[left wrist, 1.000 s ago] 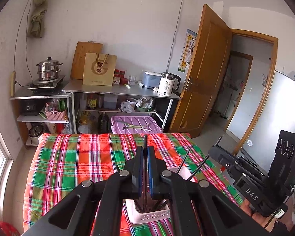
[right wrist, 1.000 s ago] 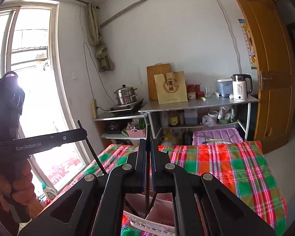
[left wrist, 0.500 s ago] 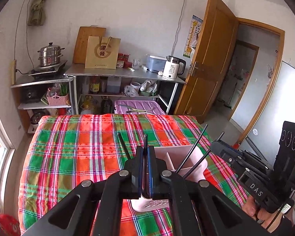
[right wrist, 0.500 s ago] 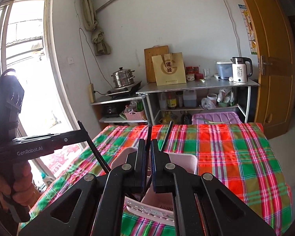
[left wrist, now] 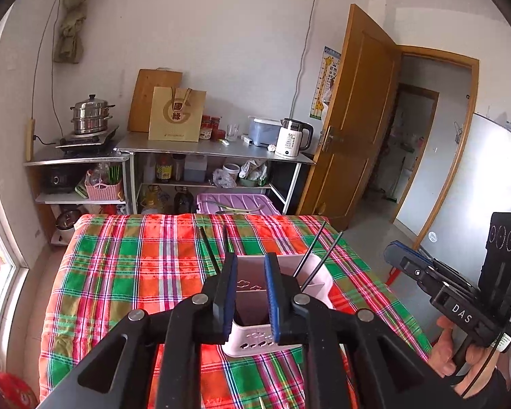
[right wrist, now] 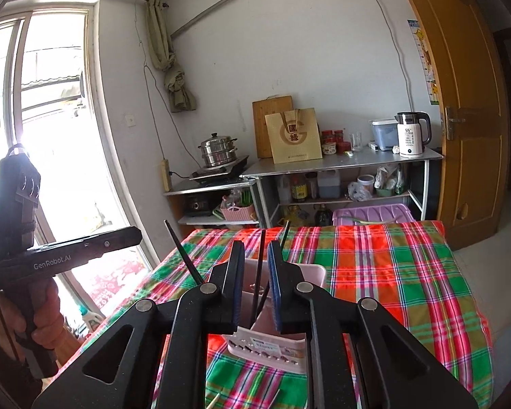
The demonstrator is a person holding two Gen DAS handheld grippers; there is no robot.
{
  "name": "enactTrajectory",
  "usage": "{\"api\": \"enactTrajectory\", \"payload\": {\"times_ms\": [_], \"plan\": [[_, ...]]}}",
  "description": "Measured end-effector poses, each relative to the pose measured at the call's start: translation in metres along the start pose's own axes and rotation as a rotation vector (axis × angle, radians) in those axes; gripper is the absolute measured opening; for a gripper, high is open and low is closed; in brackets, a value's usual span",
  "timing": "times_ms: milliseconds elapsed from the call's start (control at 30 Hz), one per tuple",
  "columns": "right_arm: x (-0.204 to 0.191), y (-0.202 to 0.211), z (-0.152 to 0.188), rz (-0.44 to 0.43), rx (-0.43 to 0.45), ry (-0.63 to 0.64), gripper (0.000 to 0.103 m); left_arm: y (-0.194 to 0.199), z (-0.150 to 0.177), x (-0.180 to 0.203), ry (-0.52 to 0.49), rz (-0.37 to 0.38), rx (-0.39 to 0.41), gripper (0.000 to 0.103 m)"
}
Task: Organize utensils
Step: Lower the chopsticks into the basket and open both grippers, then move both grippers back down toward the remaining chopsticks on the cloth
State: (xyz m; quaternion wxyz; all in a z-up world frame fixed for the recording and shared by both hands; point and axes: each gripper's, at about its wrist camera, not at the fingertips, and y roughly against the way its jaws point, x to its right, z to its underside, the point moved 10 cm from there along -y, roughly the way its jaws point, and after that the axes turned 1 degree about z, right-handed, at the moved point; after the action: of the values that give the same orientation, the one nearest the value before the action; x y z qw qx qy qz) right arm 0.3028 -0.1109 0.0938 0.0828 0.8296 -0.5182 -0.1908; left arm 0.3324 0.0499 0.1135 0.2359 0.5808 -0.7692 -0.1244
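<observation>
A: While the left wrist view looks down over the plaid tablecloth (left wrist: pixel 126 272), the left gripper (left wrist: pixel 250 293) has just been opening its jaws, and nothing sits between the pads. The pink utensil holder (left wrist: pixel 252 337) stands right below them, with black chopsticks (left wrist: pixel 315 255) leaning out of its compartments. Off to the right, a hand carries the right gripper (left wrist: pixel 397 255).

B: Over to the right wrist view: the right gripper (right wrist: pixel 257 286) has been spreading too. One black chopstick (right wrist: pixel 259 272) stands in the gap, but the pads look clear of it. The holder (right wrist: pixel 315 274) is directly beneath.

A: So this reads as the release step, both sticks dropped in.

B: Agreed. Next move, I'd say: back both tools away without snagging the leaning sticks, then go for whatever utensils remain at the near table edge.
</observation>
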Motion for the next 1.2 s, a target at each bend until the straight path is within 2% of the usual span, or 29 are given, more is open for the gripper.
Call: {"api": "enactTrajectory", "payload": {"times_ms": [267, 533, 800, 1200], "plan": [[0.008, 0.049, 0.029, 0.000, 0.009, 0.006, 0.014, 0.042, 0.043, 0.017, -0.008, 0.019, 0.025, 0.016], [0.019, 0.079, 0.074, -0.011, -0.039, -0.010, 0.014, 0.052, 0.110, 0.036, -0.013, 0.042, -0.022, 0.016], [0.032, 0.076, 0.107, -0.001, -0.106, -0.028, 0.014, 0.038, 0.155, 0.052, -0.007, 0.068, -0.104, 0.016], [0.055, 0.057, 0.135, 0.032, -0.192, -0.061, 0.014, -0.004, 0.179, 0.066, -0.015, 0.089, -0.215, 0.016]]}}
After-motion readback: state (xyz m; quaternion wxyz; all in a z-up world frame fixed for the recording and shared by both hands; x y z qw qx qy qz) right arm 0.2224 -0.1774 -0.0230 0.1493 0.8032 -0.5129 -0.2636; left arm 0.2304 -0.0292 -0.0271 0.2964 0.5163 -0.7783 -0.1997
